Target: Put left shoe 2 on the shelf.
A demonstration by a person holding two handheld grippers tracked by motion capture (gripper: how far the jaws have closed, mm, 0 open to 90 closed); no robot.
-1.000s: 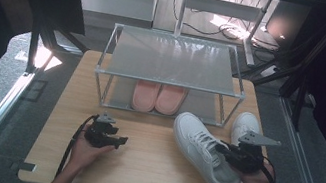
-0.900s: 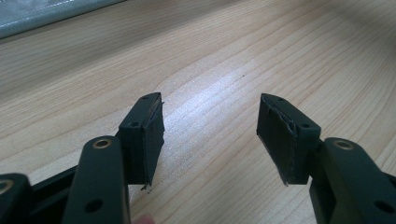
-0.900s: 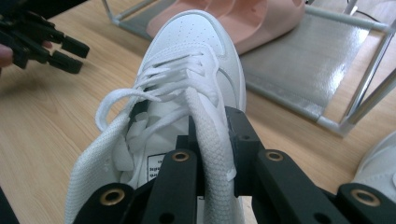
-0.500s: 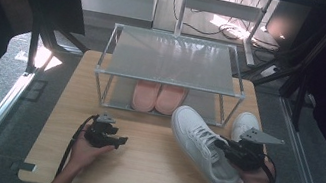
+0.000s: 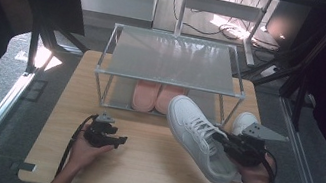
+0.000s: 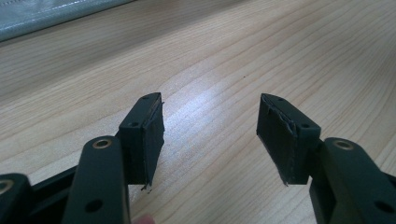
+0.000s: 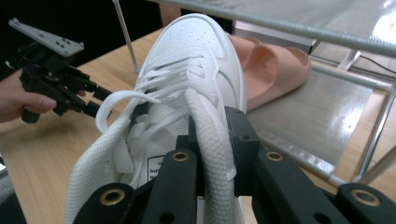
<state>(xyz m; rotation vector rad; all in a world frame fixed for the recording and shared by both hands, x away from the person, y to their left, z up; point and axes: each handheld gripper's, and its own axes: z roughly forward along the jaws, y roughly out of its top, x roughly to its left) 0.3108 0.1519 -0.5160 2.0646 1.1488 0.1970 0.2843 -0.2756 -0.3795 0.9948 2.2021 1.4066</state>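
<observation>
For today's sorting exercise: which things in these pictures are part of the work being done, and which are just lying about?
In the job:
white sneaker, clamped by its collar in the right gripper
shoe rack, which its toe points toward

Lying about:
second white sneaker on the table
pink slippers on the rack's lower shelf
left gripper, open and idle over the table

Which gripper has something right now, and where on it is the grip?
The right gripper is shut on the white sneaker, pinching its collar wall beside the tongue. The left gripper is open over the table.
</observation>
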